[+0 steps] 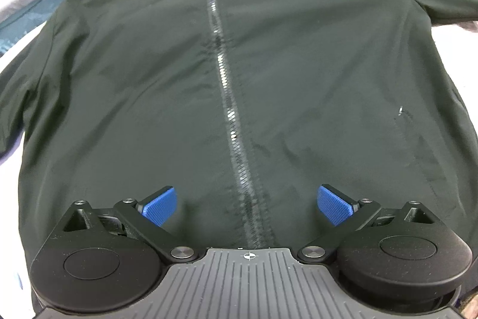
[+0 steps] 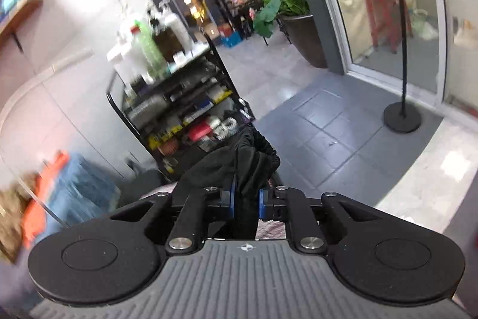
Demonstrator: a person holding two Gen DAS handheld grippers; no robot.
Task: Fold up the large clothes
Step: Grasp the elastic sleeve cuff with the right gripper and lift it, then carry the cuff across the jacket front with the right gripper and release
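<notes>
Spread flat, zip up, filling the frame: black jacket (image 1: 269,73), ready for folding. Left gripper (image 1: 246,207) wide open above the hem. Right gripper (image 2: 245,204) clamped on bunched black cloth (image 2: 254,166), probably a sleeve.

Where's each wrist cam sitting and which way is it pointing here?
Left wrist: low over the black jacket, looking along its zipper toward the collar; open left gripper shows.
Right wrist: raised, facing out into the room at a storage cart and floor; right gripper pinches black fabric.
Shared: only black fabric, apparently the same jacket.
</notes>
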